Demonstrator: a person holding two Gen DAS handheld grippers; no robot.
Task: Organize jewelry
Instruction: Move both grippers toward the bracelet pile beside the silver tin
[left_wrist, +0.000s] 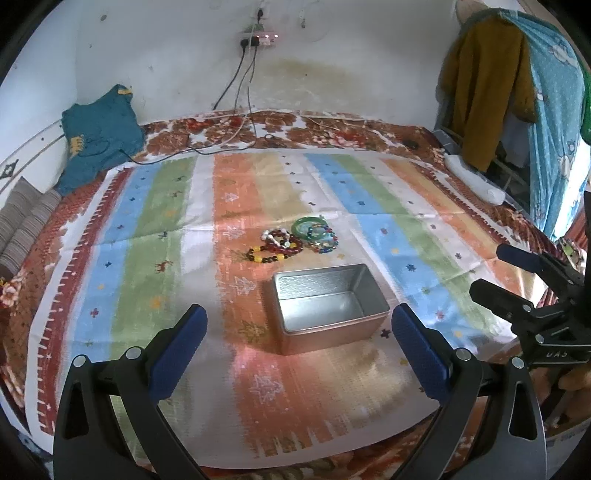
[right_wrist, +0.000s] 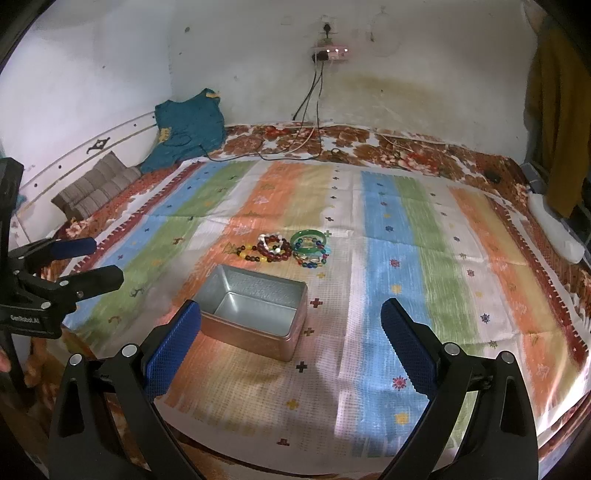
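An open, empty silver tin box (left_wrist: 327, 308) (right_wrist: 255, 310) sits on the striped cloth. Just behind it lies a pile of bracelets: a yellow-and-dark beaded one (left_wrist: 267, 256) (right_wrist: 251, 253), a red beaded one (left_wrist: 284, 242) (right_wrist: 275, 248), a green bangle (left_wrist: 308, 226) (right_wrist: 307, 240) and a multicolour beaded one (left_wrist: 325, 242) (right_wrist: 313, 258). My left gripper (left_wrist: 299, 314) is open and empty, held above the cloth in front of the box; it also shows at the left in the right wrist view (right_wrist: 90, 260). My right gripper (right_wrist: 291, 308) is open and empty, to the right of the box; it also shows in the left wrist view (left_wrist: 498, 273).
The striped cloth (left_wrist: 236, 387) covers a floral bed sheet (right_wrist: 406, 151). A teal garment (left_wrist: 99, 136) and a folded striped cloth (right_wrist: 96, 184) lie at the back left. Cables (left_wrist: 221, 140) run from a wall socket. Clothes (left_wrist: 487, 92) hang at the right, above a white object (right_wrist: 554, 229).
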